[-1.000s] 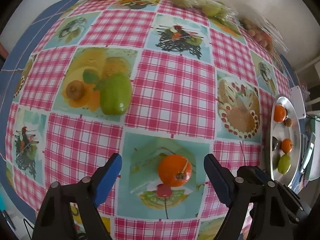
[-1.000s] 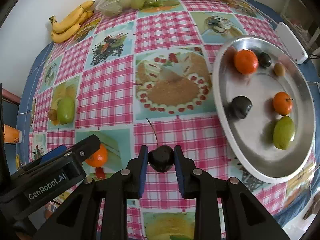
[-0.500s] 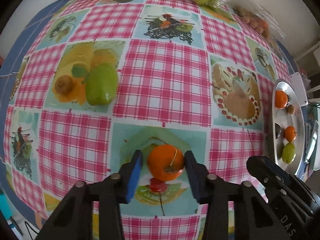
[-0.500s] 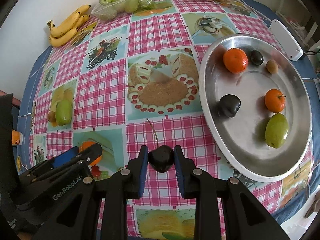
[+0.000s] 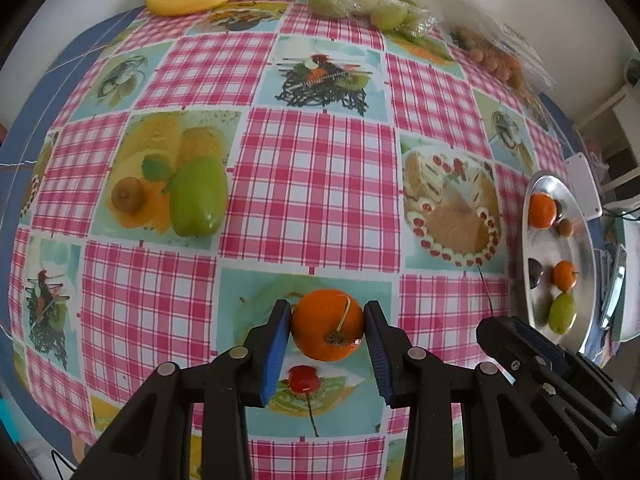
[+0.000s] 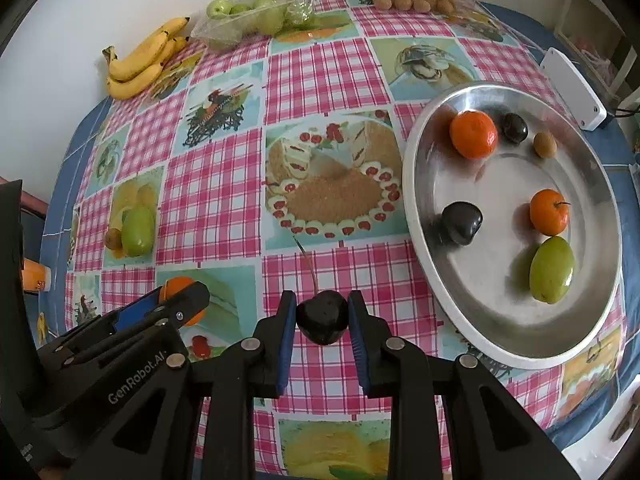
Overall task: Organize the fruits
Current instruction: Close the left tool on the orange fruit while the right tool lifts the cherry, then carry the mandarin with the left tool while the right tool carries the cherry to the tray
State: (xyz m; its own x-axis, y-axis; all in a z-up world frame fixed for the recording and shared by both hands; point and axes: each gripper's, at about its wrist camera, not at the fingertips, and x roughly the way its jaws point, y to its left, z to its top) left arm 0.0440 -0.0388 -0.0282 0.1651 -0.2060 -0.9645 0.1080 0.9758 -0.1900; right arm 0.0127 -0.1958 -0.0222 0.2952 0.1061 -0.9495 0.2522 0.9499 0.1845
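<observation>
Orange (image 5: 327, 329) gripped by left tool (image 5: 326, 338), plum (image 6: 322, 317) by right tool (image 6: 322, 326); in the right view's lower left the left tool mostly hides the orange

Soft, even daylight fills both views. The round silver metal tray (image 6: 424, 184) shows pale glare and faint fruit shadows. Fisheye bending bulges the checked pink tablecloth (image 5: 320, 184); frame corners go black, far edges slightly soft.
</observation>
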